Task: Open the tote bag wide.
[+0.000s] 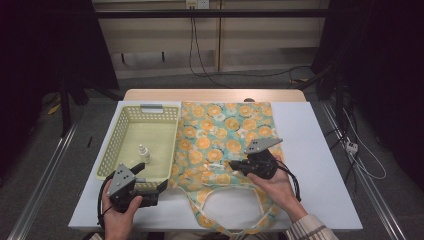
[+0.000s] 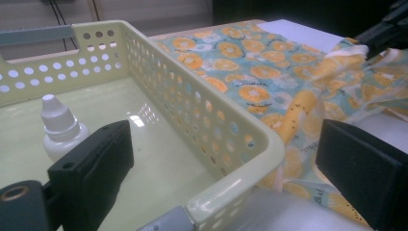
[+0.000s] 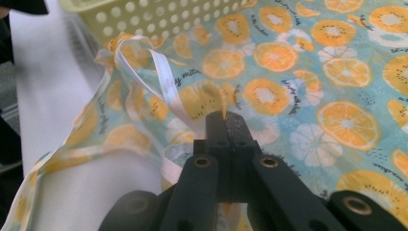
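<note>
The left gripper [image 1: 159, 190] waits by the near corner of the yellow basket [image 1: 116, 145], its jaws wide apart and empty. A small dropper bottle [image 1: 144, 153] stands inside the basket. To the right lies the orange-print tote bag [image 1: 225, 125], flat on the white table [image 1: 310, 150]. The right gripper [image 1: 233, 165] pinches the bag's top edge [image 3: 219, 103] tight, hand low and level. It looks like bag-opening time; next, lift that edge so the mouth gapes.

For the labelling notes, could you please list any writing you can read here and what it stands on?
Small dark script among the orange slices on the fruit-print bag: too blurred to read.
White dropper bottle in the yellow basket: no label legible.
Nothing else bears text.
</note>
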`<act>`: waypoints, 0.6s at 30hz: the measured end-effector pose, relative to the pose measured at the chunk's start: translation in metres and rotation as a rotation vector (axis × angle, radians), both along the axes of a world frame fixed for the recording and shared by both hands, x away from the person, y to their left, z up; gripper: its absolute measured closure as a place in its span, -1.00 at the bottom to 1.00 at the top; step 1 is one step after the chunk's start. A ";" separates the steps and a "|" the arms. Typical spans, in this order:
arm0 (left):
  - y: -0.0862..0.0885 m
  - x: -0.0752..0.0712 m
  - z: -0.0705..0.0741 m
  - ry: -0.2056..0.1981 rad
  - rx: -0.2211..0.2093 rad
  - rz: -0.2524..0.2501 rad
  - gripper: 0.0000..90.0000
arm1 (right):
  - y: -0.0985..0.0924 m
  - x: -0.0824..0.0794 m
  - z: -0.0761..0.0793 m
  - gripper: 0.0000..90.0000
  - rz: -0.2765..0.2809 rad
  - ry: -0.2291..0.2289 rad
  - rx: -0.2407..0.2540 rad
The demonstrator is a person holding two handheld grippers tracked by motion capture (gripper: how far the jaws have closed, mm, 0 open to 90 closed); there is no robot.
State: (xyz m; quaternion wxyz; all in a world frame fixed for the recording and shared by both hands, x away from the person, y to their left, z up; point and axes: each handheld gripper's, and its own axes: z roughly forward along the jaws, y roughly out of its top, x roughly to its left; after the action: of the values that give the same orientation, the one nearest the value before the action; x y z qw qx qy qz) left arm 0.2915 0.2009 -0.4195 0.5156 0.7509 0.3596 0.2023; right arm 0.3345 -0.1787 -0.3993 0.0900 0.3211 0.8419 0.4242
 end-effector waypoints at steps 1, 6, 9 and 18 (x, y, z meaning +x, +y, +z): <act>0.000 0.000 0.000 -0.002 0.000 0.000 -0.87 | 0.000 0.000 0.000 1.00 0.000 0.000 0.000; 0.001 0.000 0.000 -0.005 -0.001 0.003 -0.87 | 0.002 0.014 0.002 1.00 -0.004 -0.010 -0.002; 0.001 0.000 0.000 -0.001 0.000 0.003 -0.87 | 0.002 0.023 -0.001 1.00 -0.021 -0.013 0.003; 0.001 0.000 0.000 -0.002 -0.001 0.001 -0.87 | 0.001 0.049 -0.005 1.00 -0.050 -0.010 -0.016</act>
State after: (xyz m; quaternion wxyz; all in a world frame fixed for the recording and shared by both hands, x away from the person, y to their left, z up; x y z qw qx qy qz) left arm 0.2914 0.2022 -0.4193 0.5164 0.7502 0.3596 0.2031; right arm 0.3833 -0.1779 -0.4044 0.1073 0.3390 0.8366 0.4167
